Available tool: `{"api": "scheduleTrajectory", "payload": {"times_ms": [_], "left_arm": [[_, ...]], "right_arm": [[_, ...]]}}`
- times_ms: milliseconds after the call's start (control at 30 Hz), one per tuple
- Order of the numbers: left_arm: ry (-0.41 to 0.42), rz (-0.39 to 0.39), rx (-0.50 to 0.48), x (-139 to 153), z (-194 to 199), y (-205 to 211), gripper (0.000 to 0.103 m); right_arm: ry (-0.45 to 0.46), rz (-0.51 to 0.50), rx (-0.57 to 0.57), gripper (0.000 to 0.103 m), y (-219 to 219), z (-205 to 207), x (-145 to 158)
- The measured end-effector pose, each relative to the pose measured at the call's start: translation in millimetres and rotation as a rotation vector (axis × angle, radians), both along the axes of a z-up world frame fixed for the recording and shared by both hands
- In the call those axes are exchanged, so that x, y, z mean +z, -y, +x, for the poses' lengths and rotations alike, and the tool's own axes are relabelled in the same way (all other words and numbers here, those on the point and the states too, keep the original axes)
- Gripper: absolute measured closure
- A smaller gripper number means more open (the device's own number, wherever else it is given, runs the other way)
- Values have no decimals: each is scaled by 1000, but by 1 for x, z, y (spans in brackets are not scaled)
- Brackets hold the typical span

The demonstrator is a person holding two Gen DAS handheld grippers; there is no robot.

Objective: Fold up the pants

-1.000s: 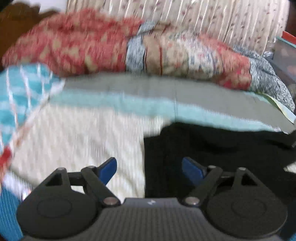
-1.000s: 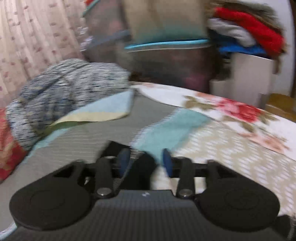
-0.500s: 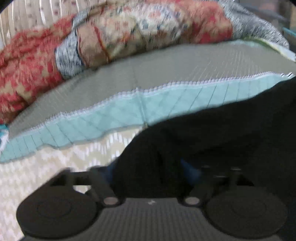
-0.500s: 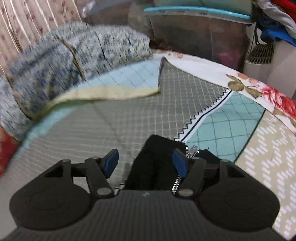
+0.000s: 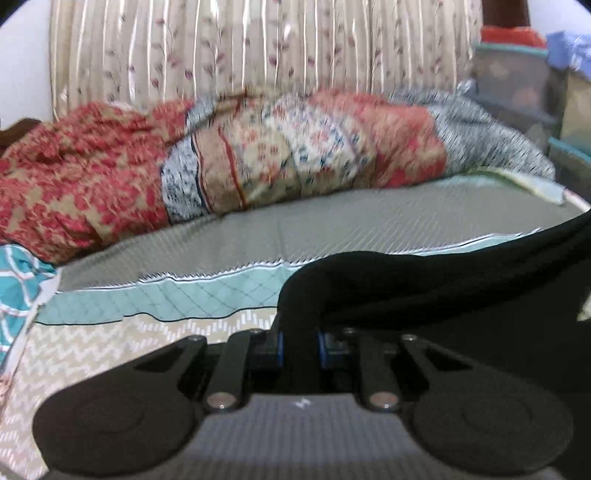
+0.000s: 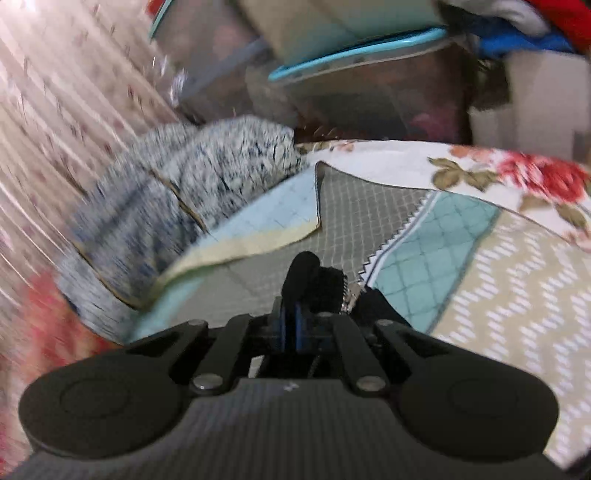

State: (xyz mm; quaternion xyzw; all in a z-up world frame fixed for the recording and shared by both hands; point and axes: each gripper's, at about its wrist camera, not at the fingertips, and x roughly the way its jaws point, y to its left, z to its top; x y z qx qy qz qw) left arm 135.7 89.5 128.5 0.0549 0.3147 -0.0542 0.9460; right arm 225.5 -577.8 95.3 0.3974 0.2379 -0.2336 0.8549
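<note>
Black pants (image 5: pixel 424 284) are found on a bed, lying over a quilted bedspread (image 5: pixel 332 229) of grey, teal and beige zigzag panels. In the left wrist view, the left gripper (image 5: pixel 300 350) is seen closing, and a bunched fold of the black cloth is pinched between its blue pads (image 5: pixel 279 349); from there the cloth is stretched away to the right edge of the view. In the right wrist view, the right gripper (image 6: pixel 290 328) is clamped nearly shut on another edge of the pants (image 6: pixel 314 280), beside a metal zipper (image 6: pixel 347 295) that is seen just to the right of the pads. A rolled red and blue patterned blanket (image 5: pixel 258 158) is laid along the far side of the bed, against a striped floral curtain (image 5: pixel 258 48). Beyond the bed's corner, a clear plastic storage bin (image 6: pixel 369 99) with a blue-rimmed lid (image 6: pixel 354 51) is noted; its contents cannot be made out. Clothes in red, blue and white (image 6: pixel 517 22) are piled beside it at the upper right.
</note>
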Motion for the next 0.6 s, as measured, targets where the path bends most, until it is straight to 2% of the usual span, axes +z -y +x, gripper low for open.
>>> {"api": "scheduleTrajectory", "payload": {"times_ms": [100,233,367,467,600], "left_arm": [[42,-11,-16,15,-46,0,89],[55,-33,-30,22,-110,-1,88],[3,-68,-24,3,-159,0,88],[-56,-76,-31,-18,-186,4,88],[-68,-46,-44,-38,-211,11,88]], "right_arm": [[70,94,-21,96,12,-59,9],[98,140,-38,96,26,-144,5],[97,201,-51,96,35,-222,-20],[81,261,-114,96,44,-273,-49],[63,325,-207,96,49,-316,-79]]}}
